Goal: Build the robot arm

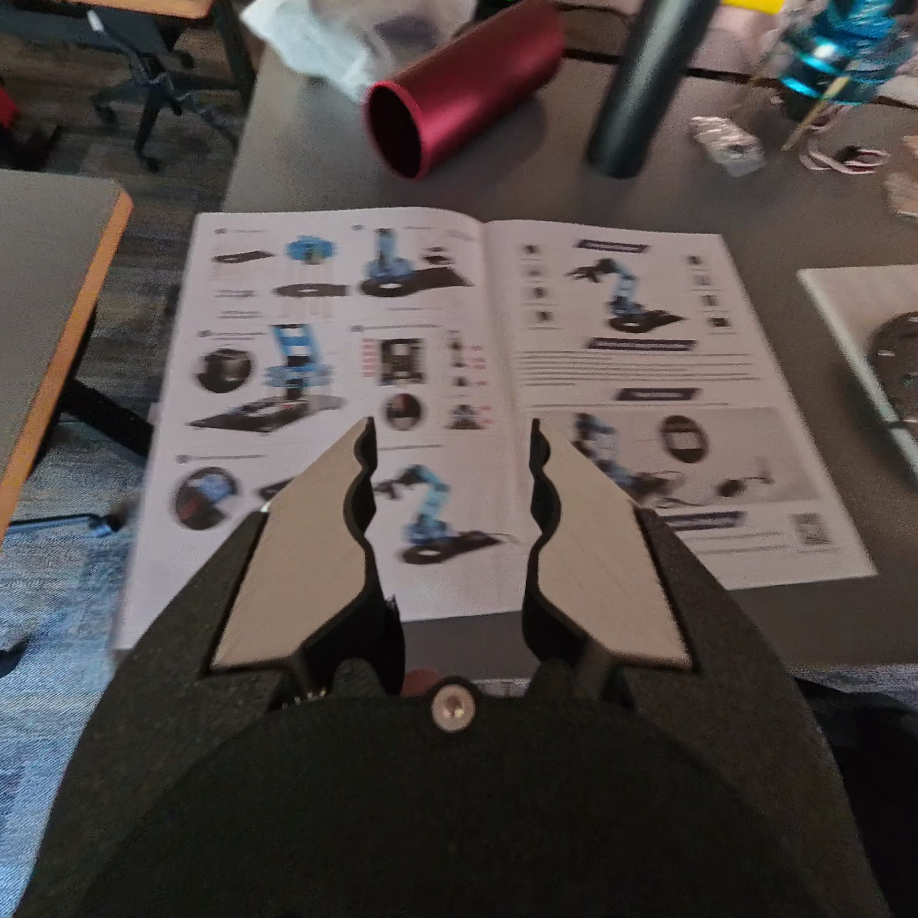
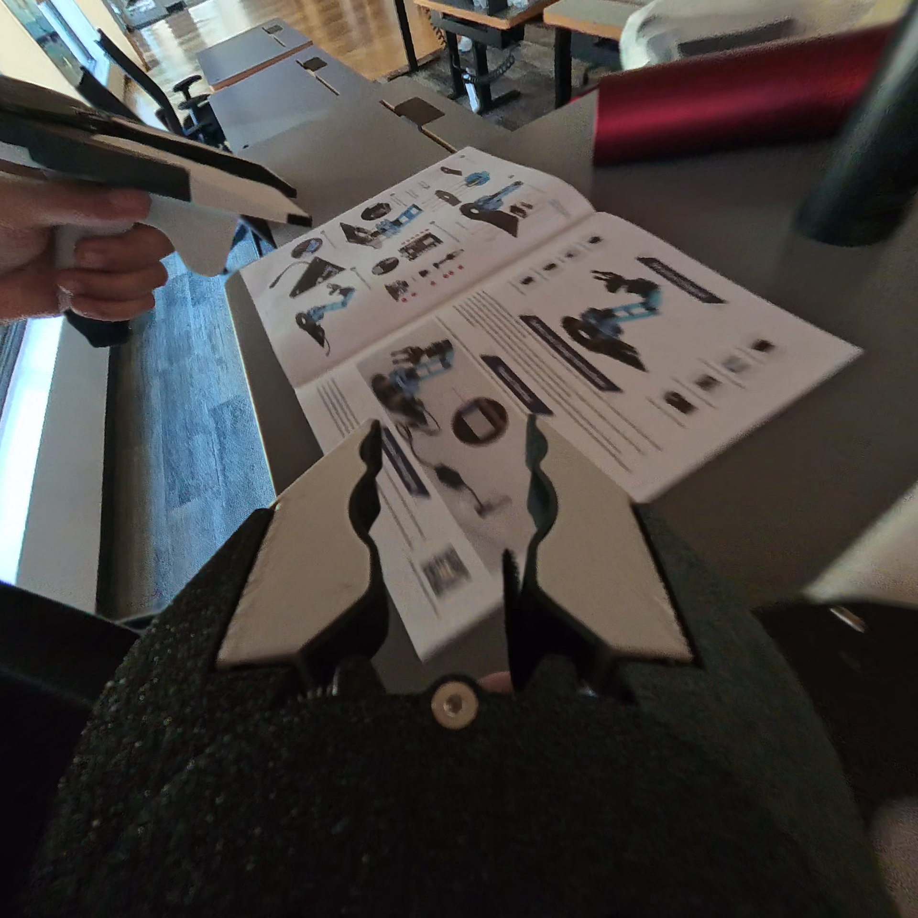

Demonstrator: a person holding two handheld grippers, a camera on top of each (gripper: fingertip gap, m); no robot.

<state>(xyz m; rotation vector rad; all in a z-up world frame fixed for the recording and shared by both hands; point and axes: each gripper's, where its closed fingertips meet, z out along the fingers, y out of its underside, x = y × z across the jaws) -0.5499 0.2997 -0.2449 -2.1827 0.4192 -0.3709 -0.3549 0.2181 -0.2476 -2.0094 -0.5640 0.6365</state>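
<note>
An open illustrated booklet (image 1: 447, 347) lies flat on the dark grey table (image 1: 308, 164). It also shows in the right wrist view (image 2: 571, 318). My left gripper (image 1: 452, 424) is open and empty, held above the booklet's near edge. My right gripper (image 2: 454, 422) is open and empty, held over the booklet's near right corner. In the right wrist view the left gripper (image 2: 293, 206) shows at the upper left, held by a hand (image 2: 74, 253), above the table's left edge.
A red tube (image 1: 457, 84) lies on its side behind the booklet, next to a black tube (image 1: 641, 84). A blue part (image 1: 834, 44) and small bags (image 1: 725, 139) sit at the back right. A white sheet with a dark disc (image 1: 874, 328) lies right. Other desks (image 1: 44, 298) stand left.
</note>
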